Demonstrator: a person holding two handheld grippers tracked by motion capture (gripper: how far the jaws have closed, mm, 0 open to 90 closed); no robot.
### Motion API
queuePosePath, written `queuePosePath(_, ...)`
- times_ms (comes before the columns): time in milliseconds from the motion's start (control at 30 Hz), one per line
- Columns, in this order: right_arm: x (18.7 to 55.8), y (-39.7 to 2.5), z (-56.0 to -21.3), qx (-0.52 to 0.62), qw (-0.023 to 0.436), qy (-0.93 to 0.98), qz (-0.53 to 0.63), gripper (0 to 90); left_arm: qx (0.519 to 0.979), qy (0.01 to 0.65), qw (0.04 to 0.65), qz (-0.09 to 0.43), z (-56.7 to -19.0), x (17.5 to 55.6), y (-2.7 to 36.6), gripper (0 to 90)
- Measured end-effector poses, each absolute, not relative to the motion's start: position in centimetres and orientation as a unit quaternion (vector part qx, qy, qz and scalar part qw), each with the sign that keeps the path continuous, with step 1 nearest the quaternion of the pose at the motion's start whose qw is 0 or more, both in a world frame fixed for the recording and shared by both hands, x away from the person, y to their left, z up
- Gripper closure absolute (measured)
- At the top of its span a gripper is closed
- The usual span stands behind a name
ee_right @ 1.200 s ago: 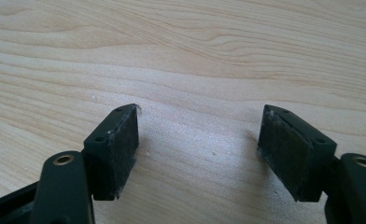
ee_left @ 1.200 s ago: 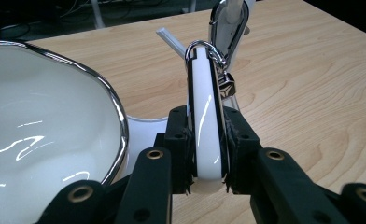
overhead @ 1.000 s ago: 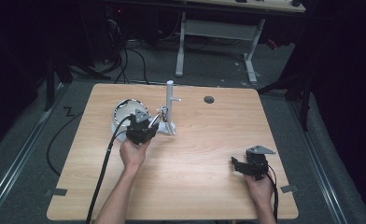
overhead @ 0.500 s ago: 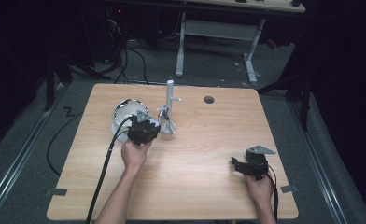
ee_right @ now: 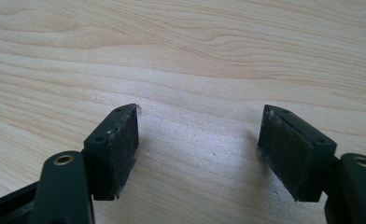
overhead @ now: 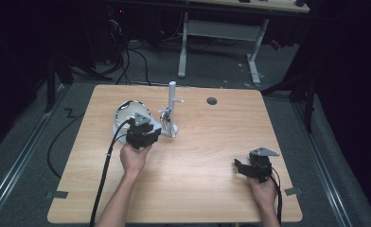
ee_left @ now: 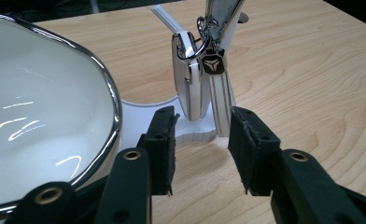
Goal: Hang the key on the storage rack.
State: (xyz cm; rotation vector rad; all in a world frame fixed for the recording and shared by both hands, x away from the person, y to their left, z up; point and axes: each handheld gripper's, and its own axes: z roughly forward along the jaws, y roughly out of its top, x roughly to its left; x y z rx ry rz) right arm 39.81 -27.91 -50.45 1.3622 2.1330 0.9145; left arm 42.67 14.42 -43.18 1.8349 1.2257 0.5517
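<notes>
Left of the stand (overhead: pixel 172 101), just beside its base, sits the one bowl (overhead: pixel 122 109), white with a shiny rim and nothing in it. My left tool (ee_left: pixel 202 140) is between the bowl and the stand, on my side of them. Over the last second it has hardly moved, no more than a small nudge toward the stand. I take that to mean the approach is over and I am lining up the grip, with nothing taken yet. Its jaws stand at a middling gap, pointed at the foot of the stand and empty. They are just short of the keys (ee_left: pixel 195 79) and do not touch them.

The keys are a single bunch. It hangs on the stand's front, low against the post and above the base. I count one ring, one silver-and-white fob, one small black badge (ee_left: pixel 212 65) and one white strap below it. I can't tell whether more pieces hide behind these.

There is one stand, a white post with a short peg near its top. Right of it and farther from me is one dark round hole (overhead: pixel 212 100) in the counter (overhead: pixel 212 142).

Well to the right of the stand, near my edge of the counter, is my right tool (ee_right: pixel 197 149). It has stayed where it was a second ago. Its jaws are spread wide over bare wood and hold nothing, so I judge it is waiting while the left does the work.

That makes two tools.
</notes>
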Motion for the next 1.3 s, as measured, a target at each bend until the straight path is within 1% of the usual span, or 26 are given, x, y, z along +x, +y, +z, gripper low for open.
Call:
queuePosePath(67,39.8,-27.9,-50.4,0.494,0.223,0.772,0.331,29.0,0.733,0.485,0.419,0.226,-43.0,42.5,14.6,57.4)
queuePosePath(267,39.8,-27.9,-50.4,0.495,0.223,0.772,0.331,29.0,0.731,0.483,0.423,0.232,-42.6,42.0,14.6,53.9)
queuePosePath(700,39.8,-27.9,-50.4,0.494,0.224,0.772,0.331,29.0,0.727,0.483,0.427,0.236,-42.4,40.9,15.5,53.3)
queuePosePath(800,39.8,-27.9,-50.4,0.493,0.224,0.773,0.331,29.0,0.722,0.489,0.435,0.227,-42.3,40.6,15.7,52.9)
queuePosePath(1300,39.8,-27.9,-50.4,0.494,0.223,0.772,0.331,29.0,0.717,0.486,0.443,0.232,-41.5,39.7,16.4,51.7)
